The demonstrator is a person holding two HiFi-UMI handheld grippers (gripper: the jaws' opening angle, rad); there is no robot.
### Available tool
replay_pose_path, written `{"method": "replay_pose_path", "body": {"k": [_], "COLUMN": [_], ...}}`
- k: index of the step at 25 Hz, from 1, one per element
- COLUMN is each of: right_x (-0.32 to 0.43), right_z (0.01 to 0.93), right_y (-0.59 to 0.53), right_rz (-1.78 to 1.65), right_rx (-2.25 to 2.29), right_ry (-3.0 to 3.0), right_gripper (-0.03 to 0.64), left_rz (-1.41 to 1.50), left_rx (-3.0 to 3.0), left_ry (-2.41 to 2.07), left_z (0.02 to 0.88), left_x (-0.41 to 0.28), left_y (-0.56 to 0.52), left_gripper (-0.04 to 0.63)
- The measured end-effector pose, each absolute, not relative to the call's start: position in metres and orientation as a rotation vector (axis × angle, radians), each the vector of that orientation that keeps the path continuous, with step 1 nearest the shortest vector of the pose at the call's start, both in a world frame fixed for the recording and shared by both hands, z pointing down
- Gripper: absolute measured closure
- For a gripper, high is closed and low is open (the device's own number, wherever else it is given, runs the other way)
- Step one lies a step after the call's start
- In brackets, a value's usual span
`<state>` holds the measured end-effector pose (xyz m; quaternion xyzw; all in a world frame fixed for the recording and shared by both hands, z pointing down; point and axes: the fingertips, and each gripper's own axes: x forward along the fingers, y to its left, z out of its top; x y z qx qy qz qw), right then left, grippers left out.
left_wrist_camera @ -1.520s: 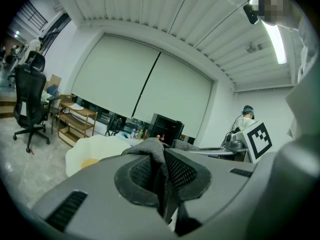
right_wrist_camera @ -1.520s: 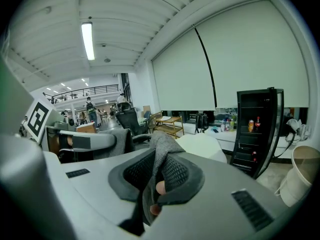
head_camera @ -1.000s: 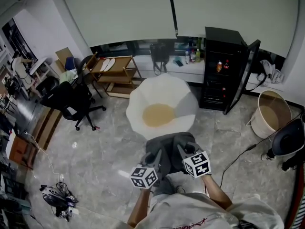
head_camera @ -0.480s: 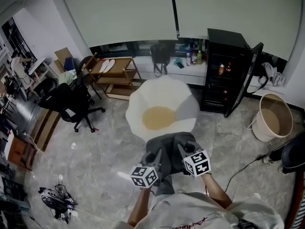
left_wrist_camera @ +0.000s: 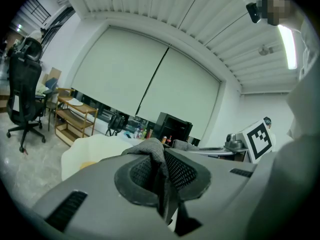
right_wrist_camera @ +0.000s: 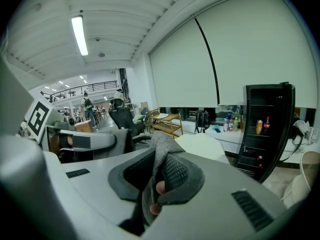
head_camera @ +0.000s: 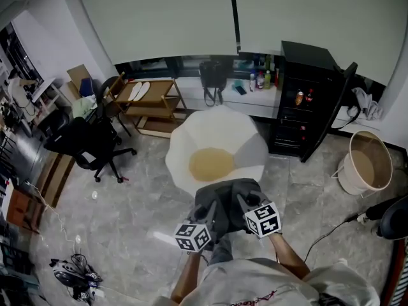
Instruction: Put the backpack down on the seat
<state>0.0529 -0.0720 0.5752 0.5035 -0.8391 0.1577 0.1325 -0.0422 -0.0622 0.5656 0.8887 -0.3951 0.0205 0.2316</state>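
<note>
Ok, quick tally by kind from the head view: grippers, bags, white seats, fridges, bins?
Grippers: 2, the left gripper and the right gripper, both clamped on the backpack
Bags: 2, the grey backpack and a black bag on the window ledge
White seat: 1
Fridge: 1, door open
Bin: 1
Total: 7

One grey backpack (head_camera: 224,193), one seat (head_camera: 183,142), one black fridge (head_camera: 303,88), one bucket (head_camera: 349,180).
</note>
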Motion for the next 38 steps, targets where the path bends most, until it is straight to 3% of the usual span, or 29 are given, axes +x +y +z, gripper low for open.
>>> {"method": "replay_pose_path", "body": {"k": [38], "right_x": [-0.041], "right_z": [0.558], "right_y": [-0.379], "right_rz": [0.450], "right_rx": [1.465], "right_ry": [-2.371], "right_gripper": [0.565], "left_rz": [0.025], "left_rx": [2.454], "left_ry": [-1.014], "left_z": [0.545], "left_x": [-0.138], "left_y": [-0.376], "left_gripper": [0.535]}}
